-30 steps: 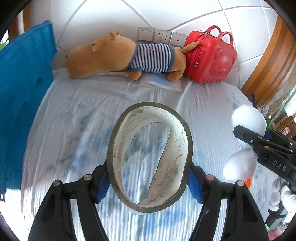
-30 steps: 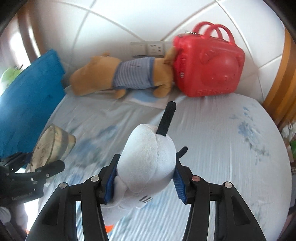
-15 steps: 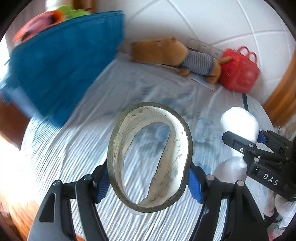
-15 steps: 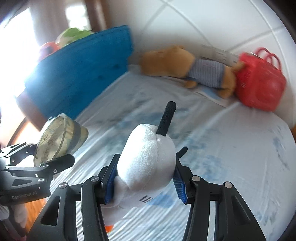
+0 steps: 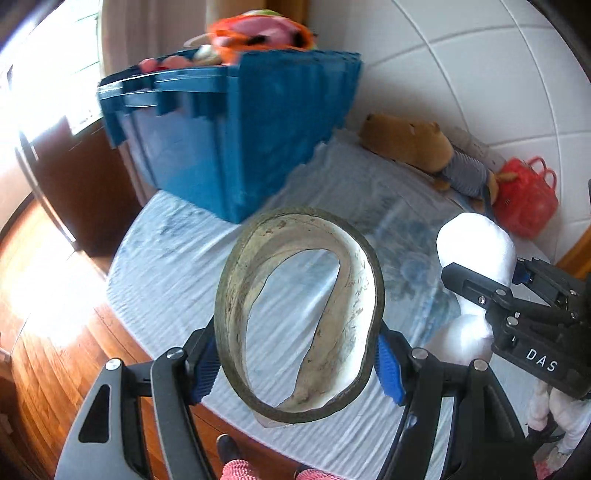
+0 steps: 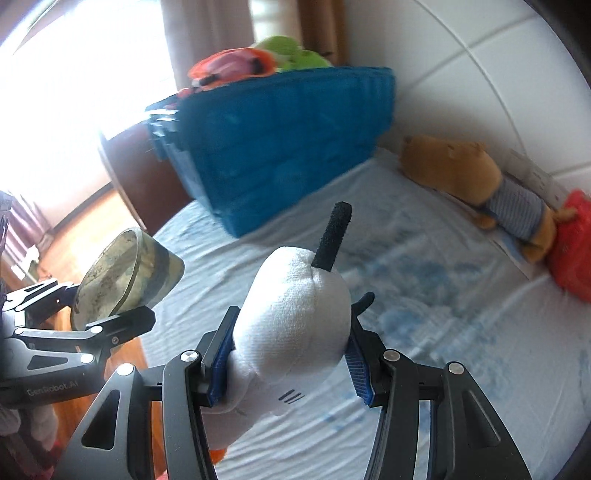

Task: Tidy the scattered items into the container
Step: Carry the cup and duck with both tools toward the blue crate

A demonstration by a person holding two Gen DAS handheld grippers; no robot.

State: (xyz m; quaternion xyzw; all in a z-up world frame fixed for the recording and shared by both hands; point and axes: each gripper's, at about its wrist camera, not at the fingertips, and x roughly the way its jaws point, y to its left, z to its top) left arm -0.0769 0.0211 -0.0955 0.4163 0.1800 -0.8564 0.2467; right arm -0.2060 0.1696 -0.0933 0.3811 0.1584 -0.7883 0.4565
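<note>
A worn roll of tape is clamped across its outer wall between the blue pads of the left tool, so that its open centre faces the camera and the cloth of the bench is seen through it. The roll is carried clear of the bench, above its near edge. A white plush toy is gripped round its body by the right tool, head uppermost and a black ear or tuft pointing up; the soft body is visibly squeezed, which presumably keeps it from slipping. Both tools are held side by side, near each other but apart, and both are aimed toward the blue container at the far left corner of the bench. The container is already heaped above its rim with soft toys, though blur makes them hard to tell apart.

Along the far edge by the tiled wall a brown plush in a striped shirt and a red toy case lie untouched, close together, well apart from the container.

By judgement, the step in hand is the carry to the container. Given the heap, each item would best be released above a low spot, lest it roll off.
</note>
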